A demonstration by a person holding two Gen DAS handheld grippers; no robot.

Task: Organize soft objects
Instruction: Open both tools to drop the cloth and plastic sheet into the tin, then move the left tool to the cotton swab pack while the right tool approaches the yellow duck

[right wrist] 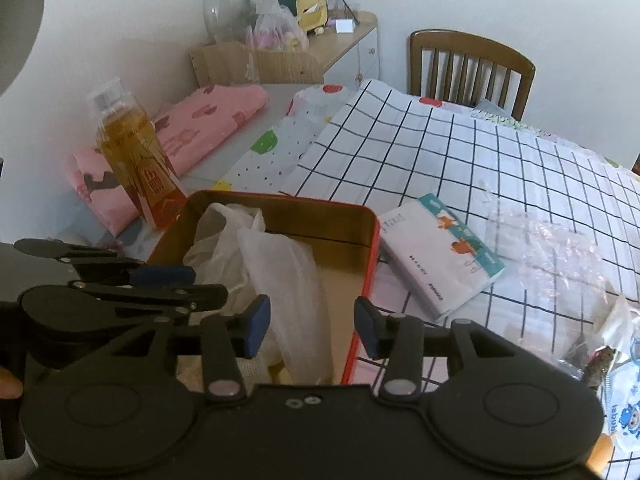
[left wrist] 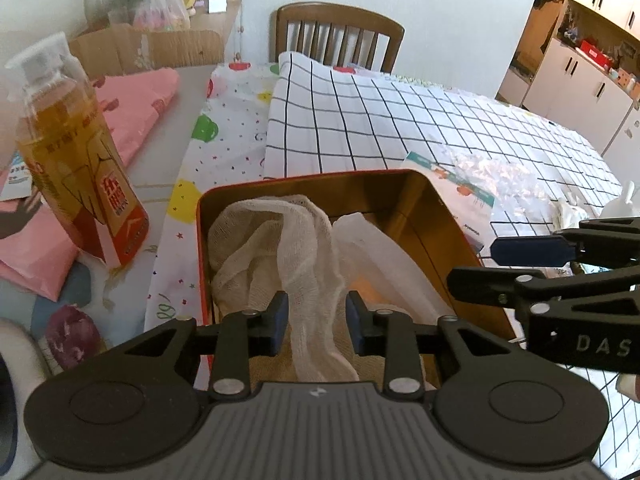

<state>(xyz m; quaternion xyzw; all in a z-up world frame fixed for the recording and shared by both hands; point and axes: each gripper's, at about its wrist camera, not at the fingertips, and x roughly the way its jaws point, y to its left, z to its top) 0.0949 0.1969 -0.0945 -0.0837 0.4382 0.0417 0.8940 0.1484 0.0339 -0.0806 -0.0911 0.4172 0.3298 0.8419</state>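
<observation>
The worktop (right wrist: 520,168) wears a black-grid white cloth, with a wooden chair (right wrist: 472,68) at the far end by a white wall. Gauze cloth (left wrist: 276,240) sits in the red tin (left wrist: 440,216), beside a tea bottle (left wrist: 76,168) and tissue pack (right wrist: 440,256). Left tool (left wrist: 317,320) straddles a gauze strip, jaws apart; right tool (right wrist: 312,326) hangs released over the tin's edge.

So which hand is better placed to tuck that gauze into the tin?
Left. Its tongs already straddle the gauze hanging over the tin edge; the right tongs are open beside it, over the plastic.
</observation>
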